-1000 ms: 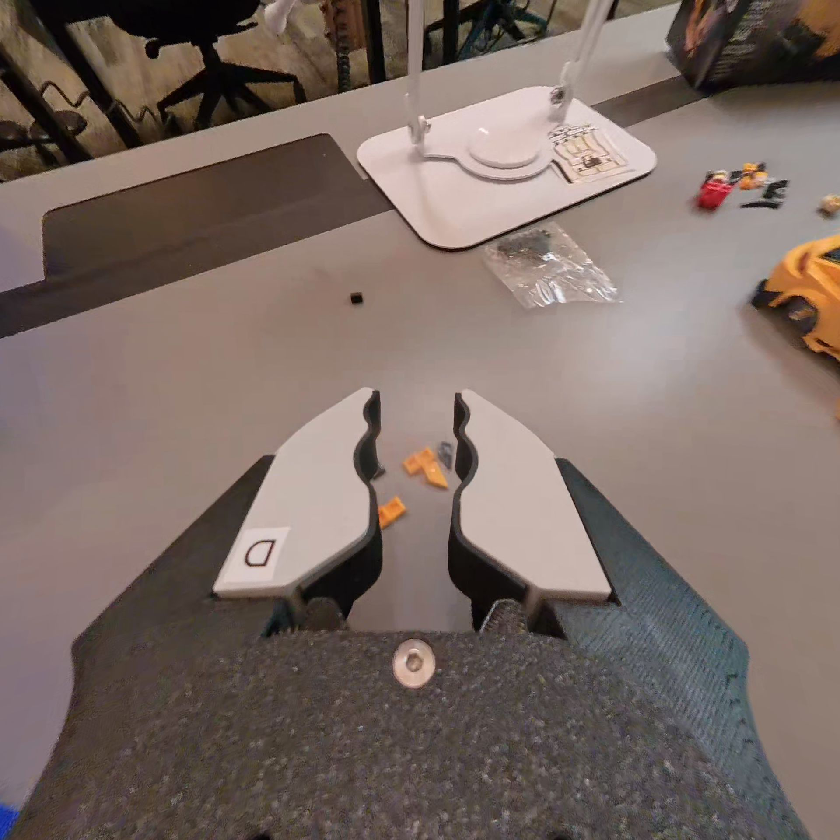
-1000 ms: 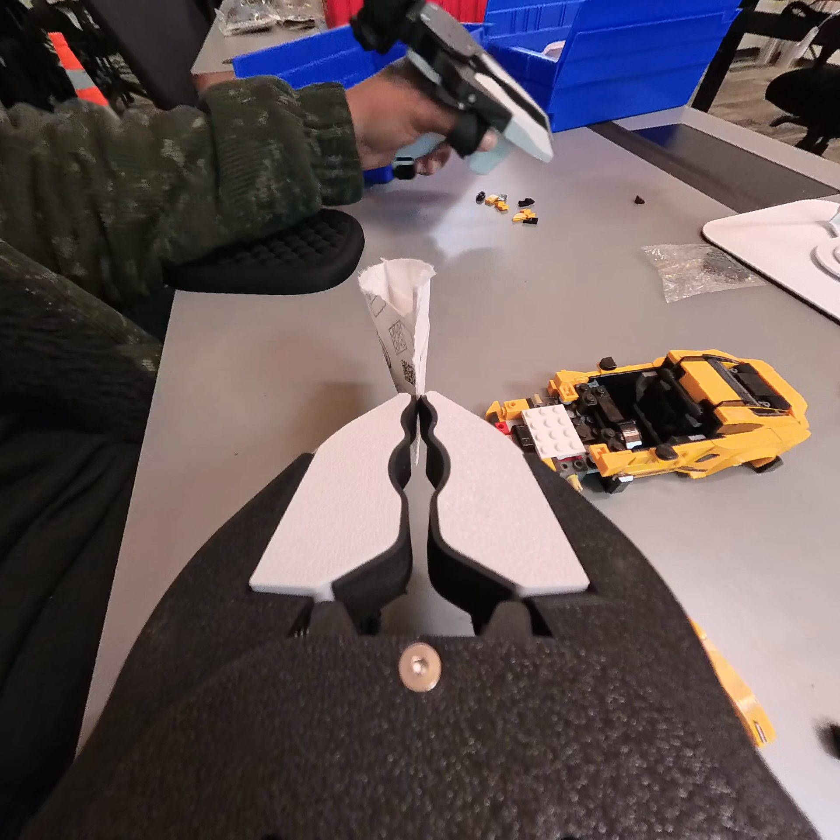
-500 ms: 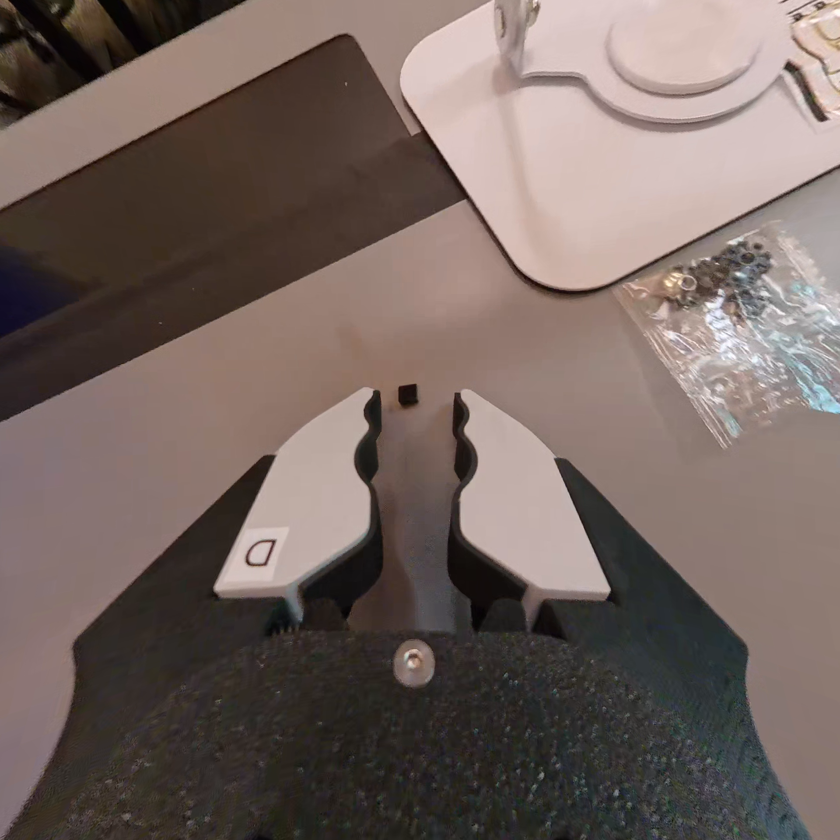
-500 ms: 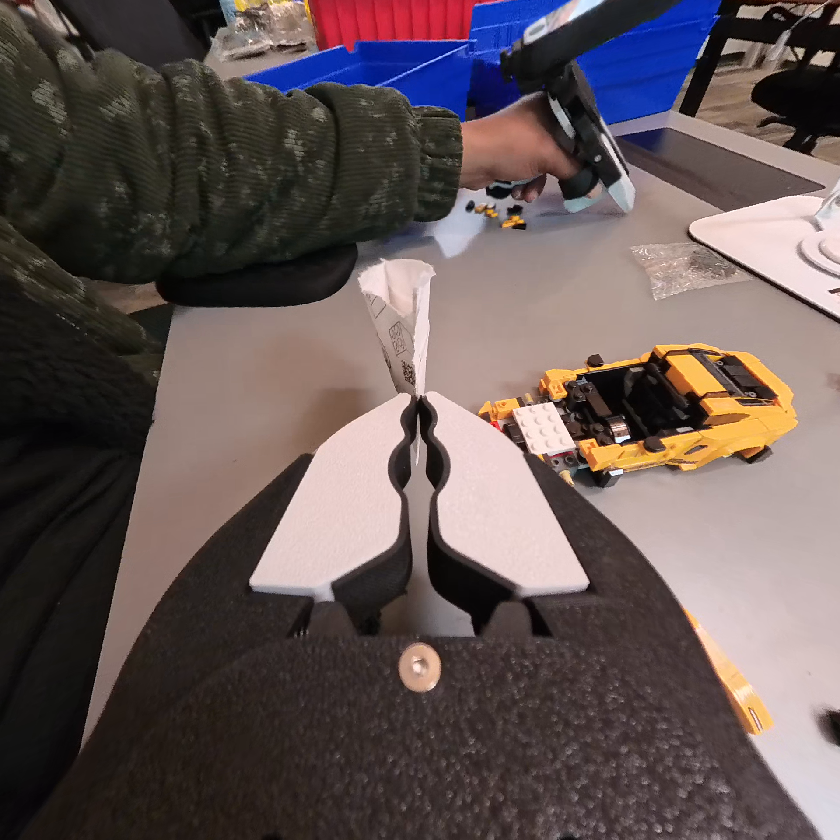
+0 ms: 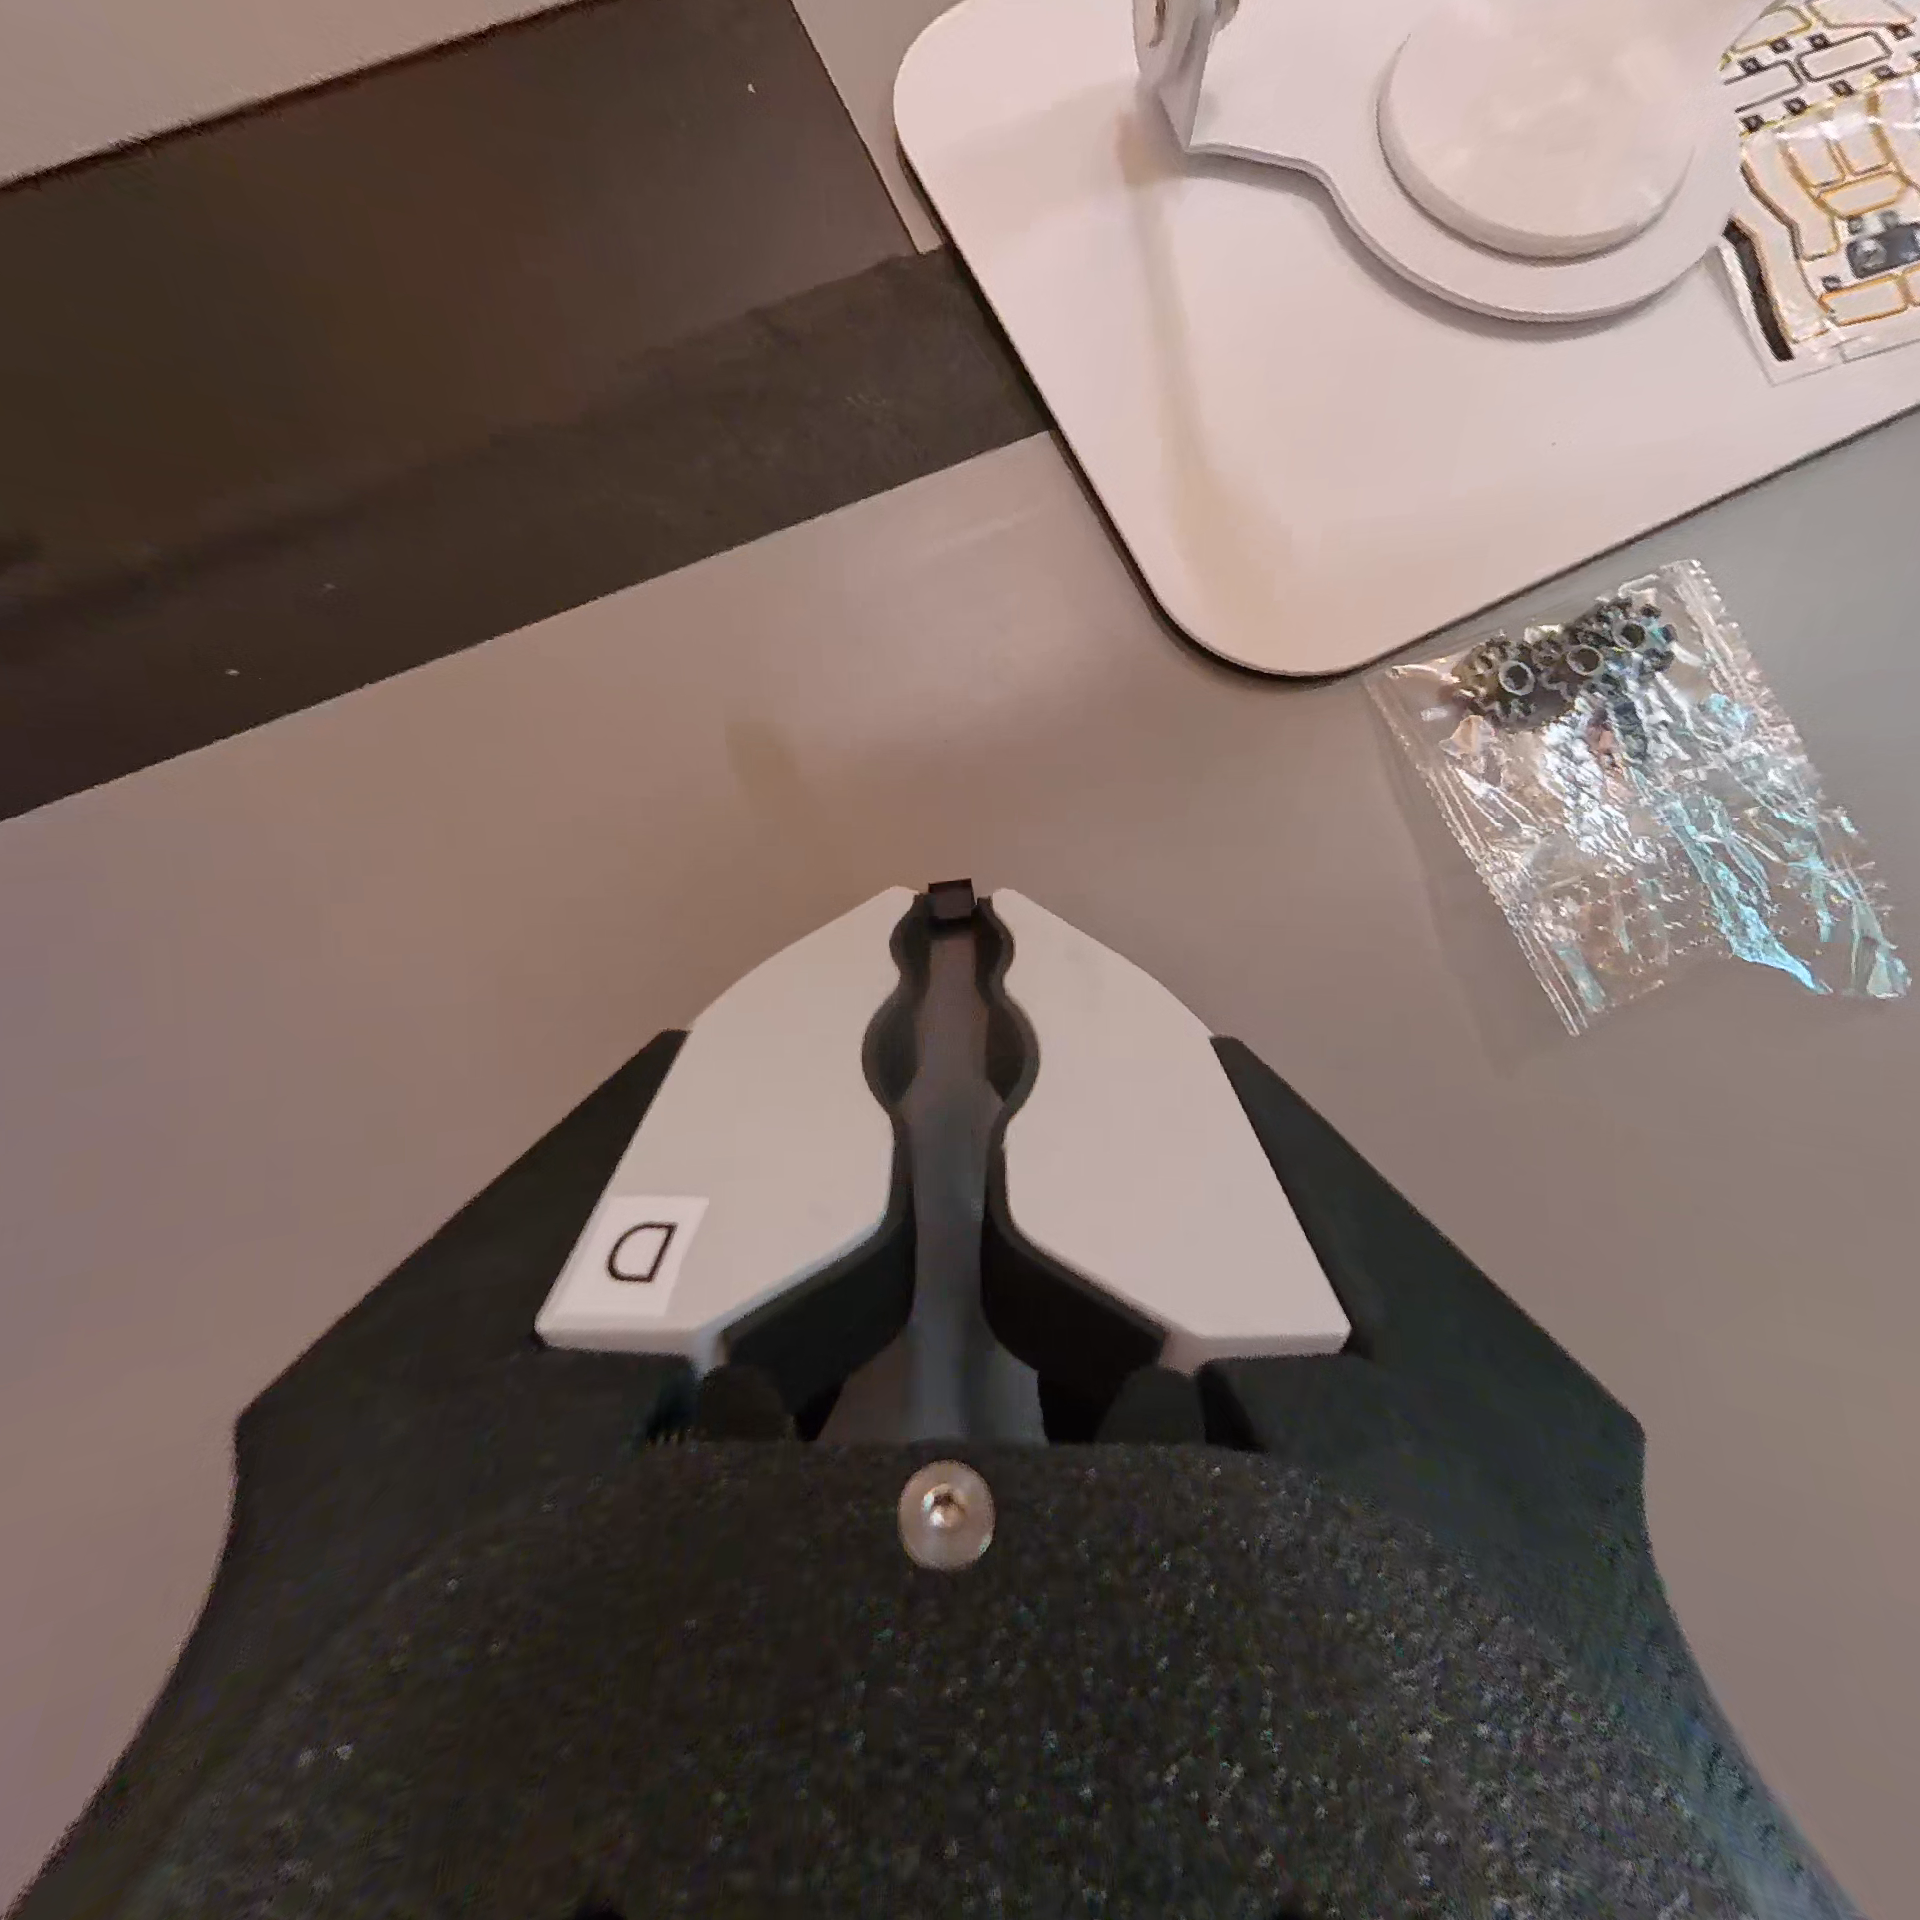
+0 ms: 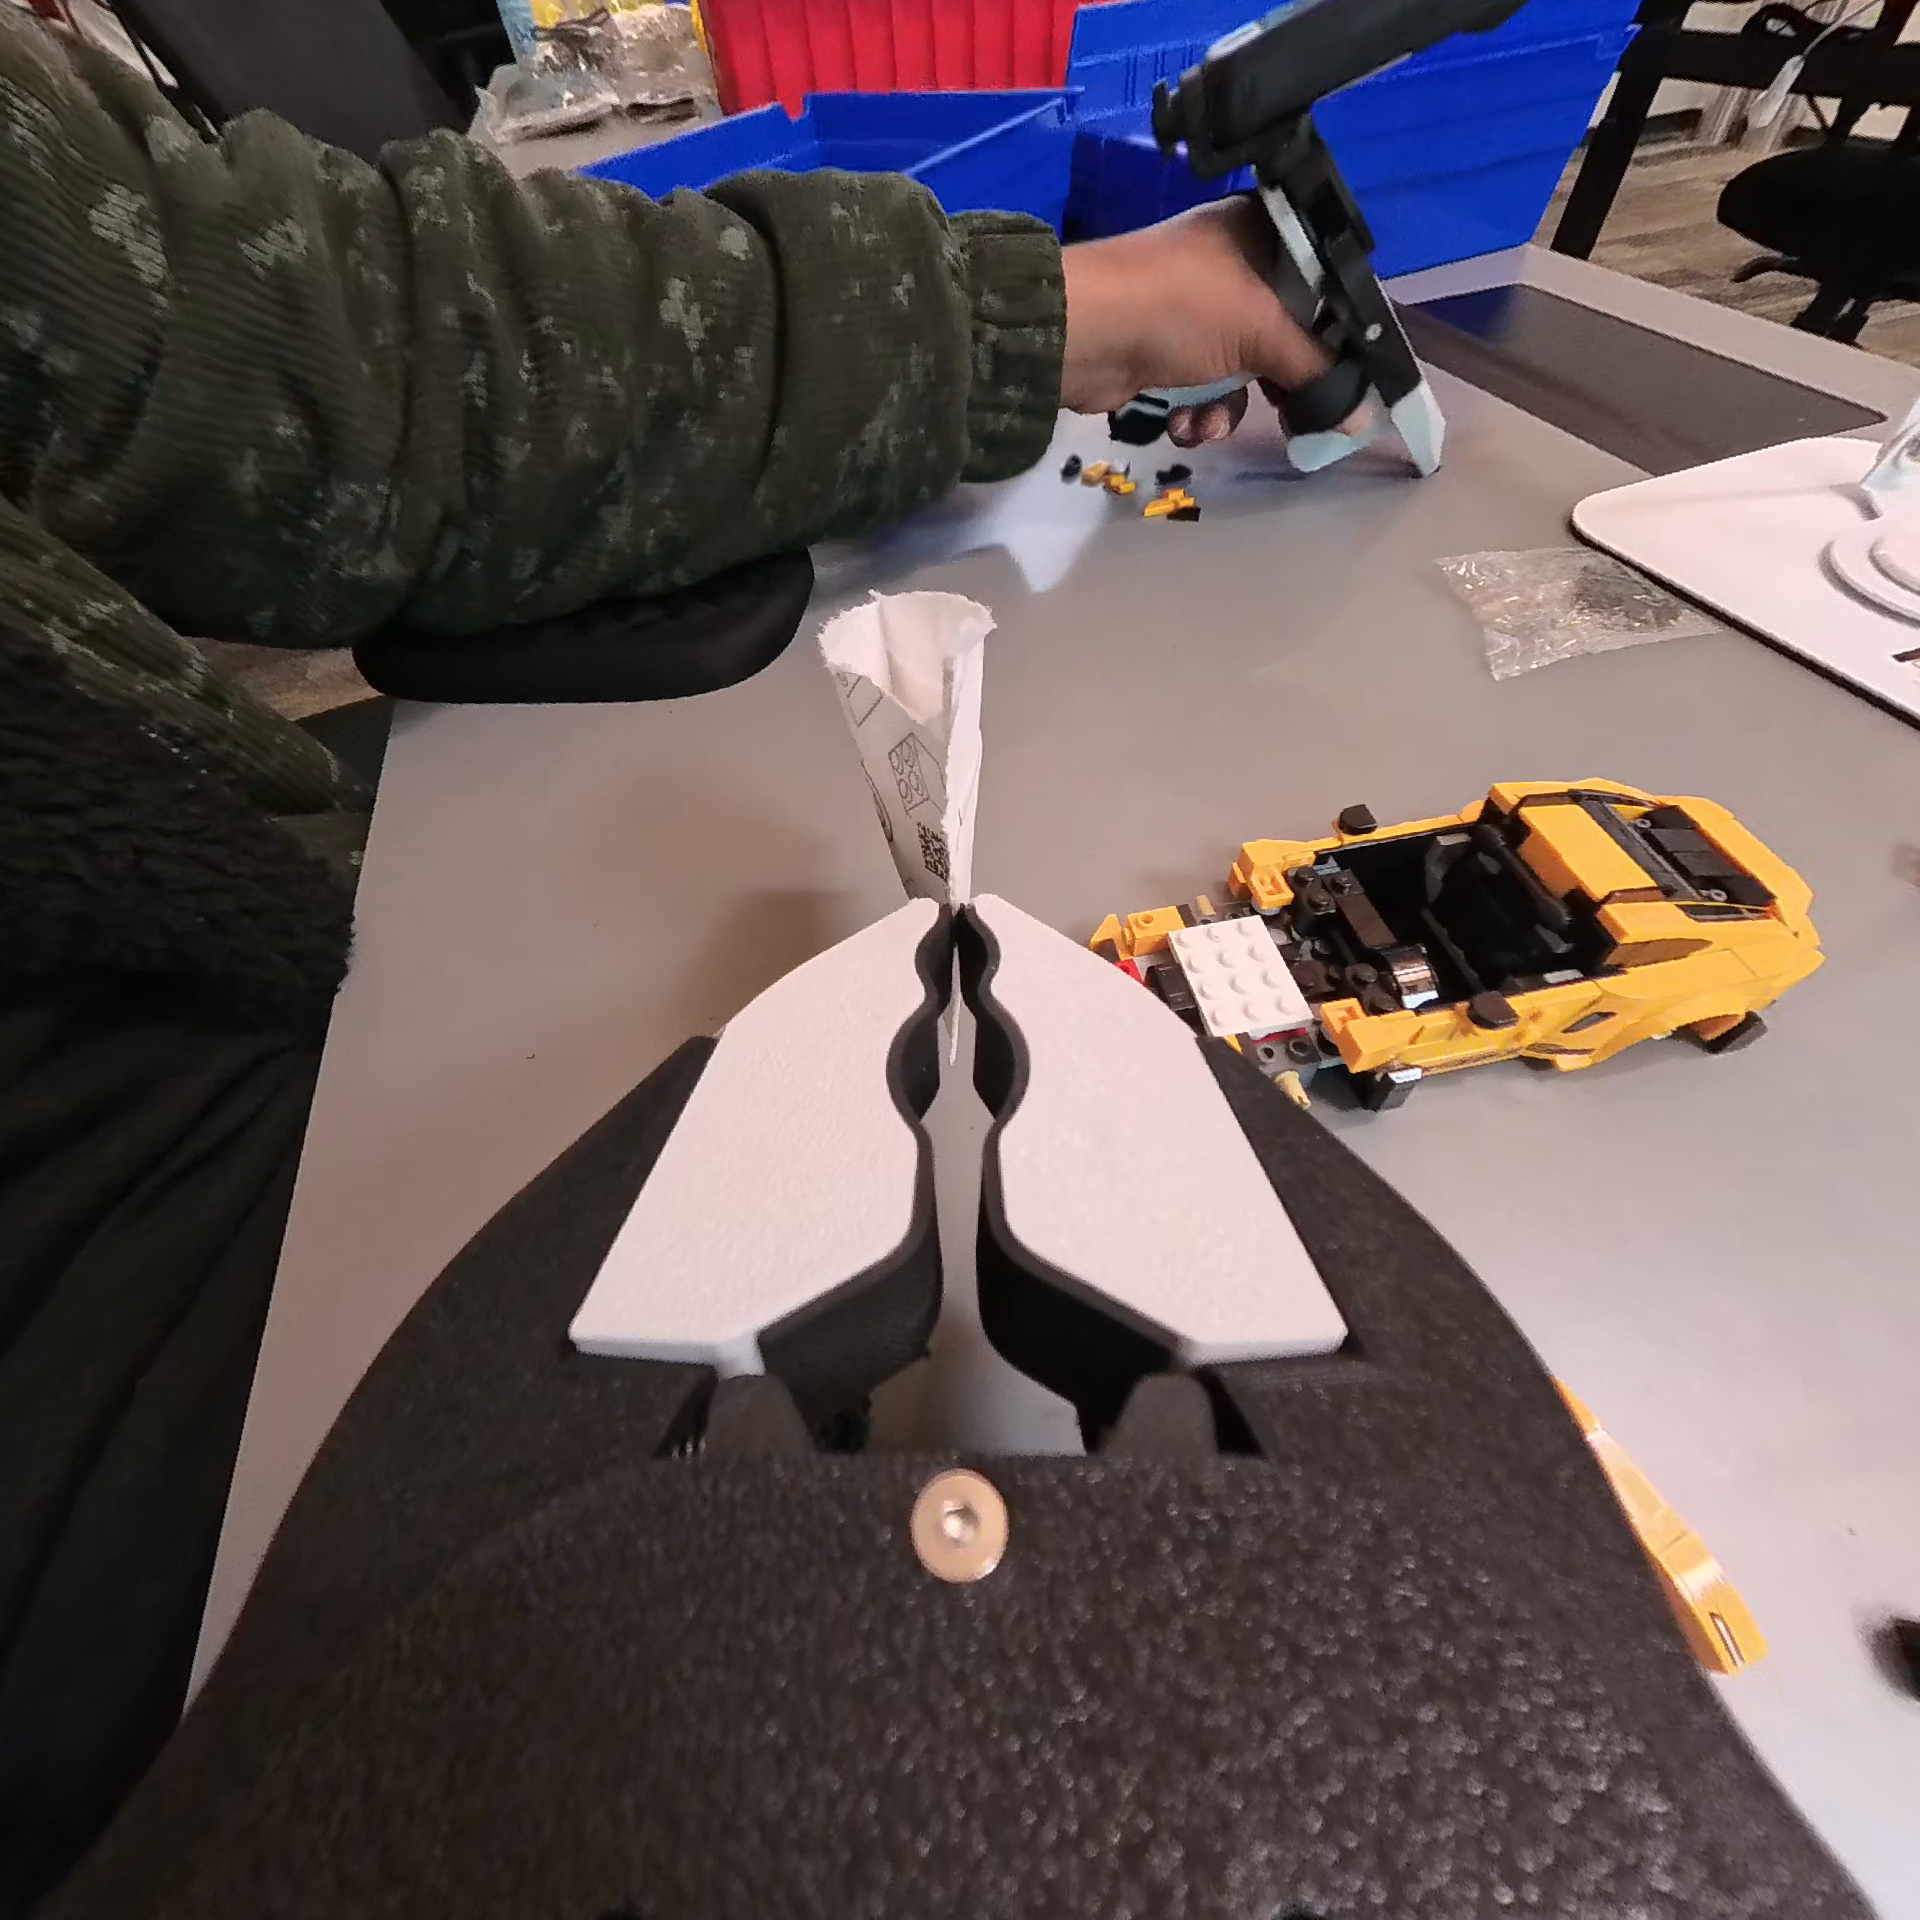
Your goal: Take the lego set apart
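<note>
In the left wrist view my left gripper [image 5: 952, 914] is shut on a small black lego piece [image 5: 951, 896], pinched at the very tips down at the grey table [image 5: 520, 987]. The same gripper shows far off in the right wrist view [image 6: 1403, 436], tips at the table. My right gripper [image 6: 956, 916] is shut on a torn white paper bag [image 6: 920, 727] that stands up from its tips. The yellow lego car [image 6: 1538, 935], partly stripped with a white plate on its front, lies on the table to the right of my right gripper.
A clear plastic bag of small dark parts [image 5: 1631, 800] lies beside a white stand base [image 5: 1351, 395] with a sticker sheet [image 5: 1829, 187]. Loose yellow and black pieces [image 6: 1132, 488] lie near the person's sleeve [image 6: 520, 395]. Blue bins [image 6: 935, 135] stand behind. An orange part [image 6: 1673, 1569] lies near right. The left gripper's tips are roughly 40 centimeters from the right gripper's.
My left gripper moved forward from the orange pieces to the small black piece, and its fingers closed on it. My right gripper stayed shut on the paper bag.
</note>
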The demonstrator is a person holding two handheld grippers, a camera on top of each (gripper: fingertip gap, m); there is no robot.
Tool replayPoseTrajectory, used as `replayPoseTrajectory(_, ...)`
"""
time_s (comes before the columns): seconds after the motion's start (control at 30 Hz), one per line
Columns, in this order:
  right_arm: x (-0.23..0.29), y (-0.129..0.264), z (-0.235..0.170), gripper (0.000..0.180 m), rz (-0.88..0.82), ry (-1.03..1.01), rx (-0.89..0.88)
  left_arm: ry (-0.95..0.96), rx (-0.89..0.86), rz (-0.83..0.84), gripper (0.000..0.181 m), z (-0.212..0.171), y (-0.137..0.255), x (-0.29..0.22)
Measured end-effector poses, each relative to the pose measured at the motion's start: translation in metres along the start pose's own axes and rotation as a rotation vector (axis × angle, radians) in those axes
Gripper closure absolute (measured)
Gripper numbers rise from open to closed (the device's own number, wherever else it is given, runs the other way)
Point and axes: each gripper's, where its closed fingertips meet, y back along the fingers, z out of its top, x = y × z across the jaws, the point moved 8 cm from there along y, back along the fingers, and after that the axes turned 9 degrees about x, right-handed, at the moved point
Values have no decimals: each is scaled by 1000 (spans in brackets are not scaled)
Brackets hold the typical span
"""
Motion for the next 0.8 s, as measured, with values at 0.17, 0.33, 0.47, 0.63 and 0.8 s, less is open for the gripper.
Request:
replayPoseTrajectory(0.17, 0, 1, 0, 179, -1, 3, -4, -4, -98, -171, 173, 6, 37, 0)
replayPoseTrajectory(0.33, 1, 0, 1, 179, -3, 10, 0, -165, -330, -444, 173, 7, 99, -27)
replayPoseTrajectory(0.47, 1, 0, 0, 179, -6, 9, 1, -393, -531, -720, 173, -11, 144, -71)
replayPoseTrajectory(0.63, 0, 0, 0, 179, -12, 7, -1, -639, -614, -848, 174, -39, 179, -126)
replayPoseTrajectory(0.8, 0, 0, 1, 179, -16, 12, -6, -784, -620, -877, 174, -58, 198, -171)
